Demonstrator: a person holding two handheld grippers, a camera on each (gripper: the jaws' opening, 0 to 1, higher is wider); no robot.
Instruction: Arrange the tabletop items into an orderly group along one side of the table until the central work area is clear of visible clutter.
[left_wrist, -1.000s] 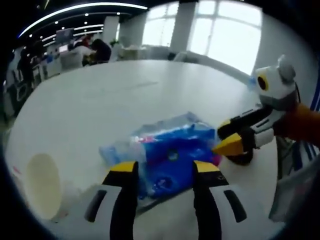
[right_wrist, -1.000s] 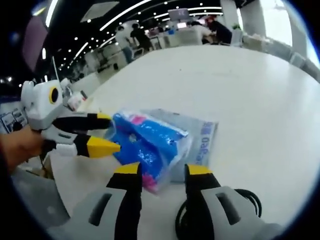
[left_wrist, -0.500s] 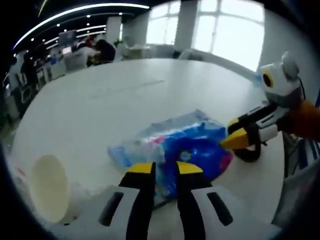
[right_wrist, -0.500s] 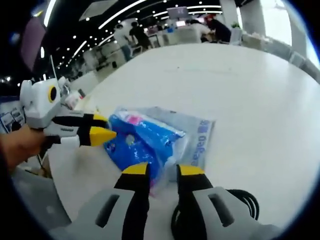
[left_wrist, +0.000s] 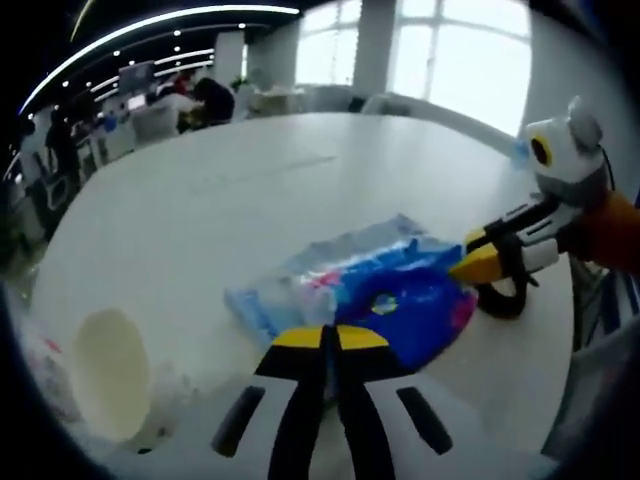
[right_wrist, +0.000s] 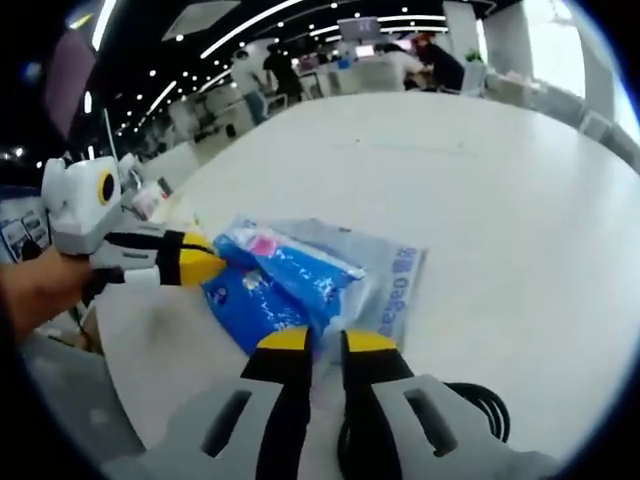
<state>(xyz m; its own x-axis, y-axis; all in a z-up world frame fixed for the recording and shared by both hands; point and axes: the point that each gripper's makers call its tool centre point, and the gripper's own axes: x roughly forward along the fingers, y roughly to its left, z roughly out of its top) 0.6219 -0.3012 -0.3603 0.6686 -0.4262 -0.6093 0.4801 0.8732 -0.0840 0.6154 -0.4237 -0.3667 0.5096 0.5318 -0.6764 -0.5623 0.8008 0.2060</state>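
The left gripper (left_wrist: 330, 337) and right gripper (right_wrist: 325, 341) each stood pinched on opposite edges of the blue packet (left_wrist: 385, 295) lying on the white table (left_wrist: 200, 210); its clear wrap held blue and pink contents, and the blue lettering on the flat clear pouch (right_wrist: 385, 280) beneath it was too blurred to read. A black ring (left_wrist: 503, 300) lay just beside the packet; nearer the table's edge a cream cup (left_wrist: 110, 375) lay on its side, with nothing to be made out in it.
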